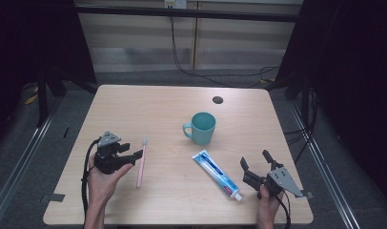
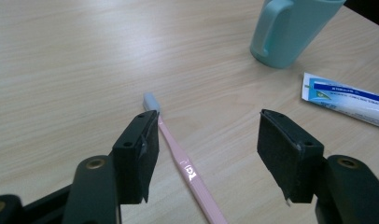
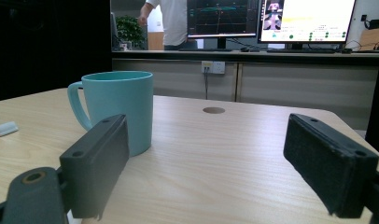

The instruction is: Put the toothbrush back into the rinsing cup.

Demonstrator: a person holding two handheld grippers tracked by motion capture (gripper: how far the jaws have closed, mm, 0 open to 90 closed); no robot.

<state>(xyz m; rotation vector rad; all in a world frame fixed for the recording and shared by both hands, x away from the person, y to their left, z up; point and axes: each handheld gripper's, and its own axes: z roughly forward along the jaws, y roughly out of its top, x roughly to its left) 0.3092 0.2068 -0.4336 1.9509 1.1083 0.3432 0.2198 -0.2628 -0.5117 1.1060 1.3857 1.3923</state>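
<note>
A pink toothbrush [image 1: 141, 163] with a white head lies on the table's left part; in the left gripper view the toothbrush [image 2: 185, 169] runs between the jaws, close to the left one. My left gripper [image 1: 132, 152] is open right beside it, its jaws [image 2: 208, 158] wide apart. A teal mug [image 1: 201, 128] stands upright at mid-table, handle to the left. A white and blue toothpaste tube [image 1: 216, 174] lies diagonally, cap toward the front. My right gripper [image 1: 255, 159] is open just right of the tube. The mug [image 3: 117, 108] stands ahead of its left jaw.
The wooden table [image 1: 148, 107] has a round cable hole [image 1: 218, 100] at the back right. A black frame bar and cables run behind it. Monitors [image 3: 271, 18] and a standing person show far off in the right gripper view.
</note>
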